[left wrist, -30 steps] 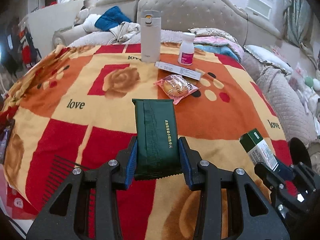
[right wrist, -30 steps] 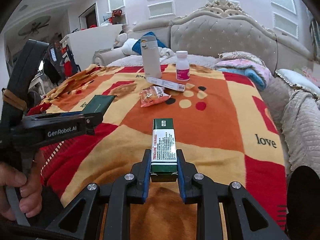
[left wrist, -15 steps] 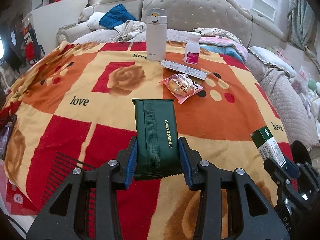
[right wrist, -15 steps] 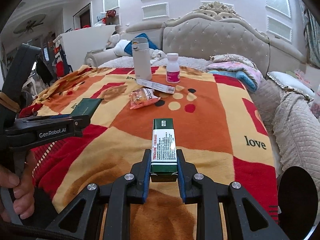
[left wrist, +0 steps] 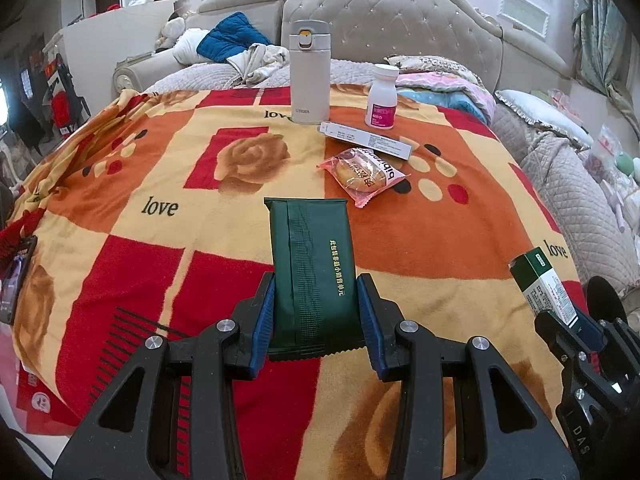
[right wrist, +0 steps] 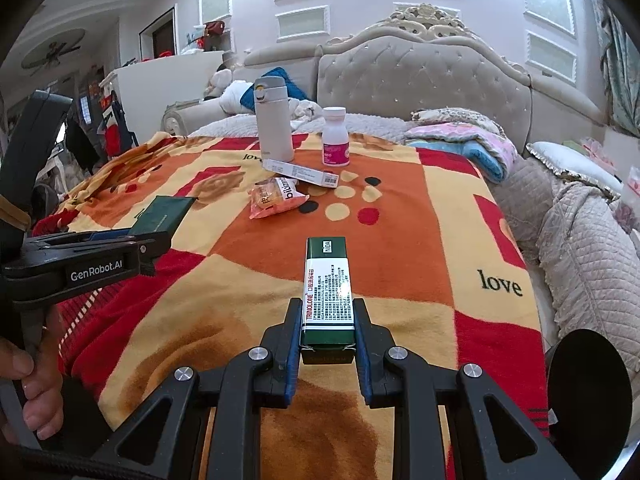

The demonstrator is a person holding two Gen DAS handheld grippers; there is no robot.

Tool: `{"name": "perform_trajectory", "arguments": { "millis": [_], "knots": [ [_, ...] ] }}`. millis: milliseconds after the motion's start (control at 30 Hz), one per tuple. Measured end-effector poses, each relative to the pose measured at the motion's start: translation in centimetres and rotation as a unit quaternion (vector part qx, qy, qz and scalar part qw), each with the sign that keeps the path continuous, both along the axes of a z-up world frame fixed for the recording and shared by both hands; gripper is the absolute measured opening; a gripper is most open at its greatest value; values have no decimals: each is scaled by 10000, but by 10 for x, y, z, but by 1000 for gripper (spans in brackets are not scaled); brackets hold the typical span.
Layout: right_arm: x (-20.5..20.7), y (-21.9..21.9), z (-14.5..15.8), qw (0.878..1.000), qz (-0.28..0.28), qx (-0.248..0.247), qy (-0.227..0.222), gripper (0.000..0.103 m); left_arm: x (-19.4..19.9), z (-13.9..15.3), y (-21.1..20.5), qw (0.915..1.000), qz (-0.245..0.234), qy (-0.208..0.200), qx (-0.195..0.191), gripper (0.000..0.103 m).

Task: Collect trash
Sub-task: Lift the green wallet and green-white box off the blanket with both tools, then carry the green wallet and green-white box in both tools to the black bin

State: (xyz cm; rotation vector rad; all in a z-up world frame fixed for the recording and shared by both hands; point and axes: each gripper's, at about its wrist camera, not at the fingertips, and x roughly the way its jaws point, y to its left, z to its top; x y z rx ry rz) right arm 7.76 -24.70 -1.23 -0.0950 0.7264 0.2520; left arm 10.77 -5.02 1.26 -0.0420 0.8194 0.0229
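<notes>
My left gripper [left wrist: 316, 312] is shut on a dark green foil packet [left wrist: 310, 272], held above the bright blanket [left wrist: 160, 184]. The packet also shows in the right wrist view [right wrist: 162, 216], at the left. My right gripper [right wrist: 327, 330] is shut on a green and white medicine box [right wrist: 328, 292], which also shows at the right edge of the left wrist view [left wrist: 546, 288]. A pink snack wrapper [left wrist: 362, 176] and a long white box [left wrist: 366, 140] lie on the blanket farther ahead.
A beige flask [left wrist: 309, 74] and a white pill bottle [left wrist: 382, 98] stand at the blanket's far end. A tufted headboard [left wrist: 420, 28] lies behind, with quilted bedding [left wrist: 580, 208] to the right. A dark object [left wrist: 18, 276] sits at the blanket's left edge.
Both grippers have pulled back and risen a little from the blanket, each still holding its item. The objects on the blanket have not moved.
</notes>
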Motion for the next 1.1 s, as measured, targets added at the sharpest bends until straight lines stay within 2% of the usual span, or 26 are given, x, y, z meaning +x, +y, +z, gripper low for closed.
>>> {"name": "perform_trajectory", "arguments": {
  "millis": [500, 767, 867, 933, 1033, 1100],
  "knots": [
    [-6, -20, 6, 9998, -205, 34, -68, 22, -1, -1, -5, 9998, 5, -9, 182, 38],
    [-9, -56, 10, 9970, -763, 57, -69, 22, -6, 5, -11, 9999, 9, 130, -92, 38],
    [-12, -78, 11, 9934, -1138, 166, -42, 22, -15, 19, -22, 9995, -144, 93, -247, 38],
    [-16, -94, 13, 9904, -1348, 293, -43, 22, -24, 34, -32, 9992, -271, -84, -267, 38],
    [-24, -109, 17, 9876, -1532, 338, -93, 22, -31, 47, -49, 9980, -510, -356, -125, 38],
    [-30, -119, 19, 9861, -1620, 336, -117, 22, -28, 45, -62, 9966, -734, -365, 14, 38]
  ]
}}
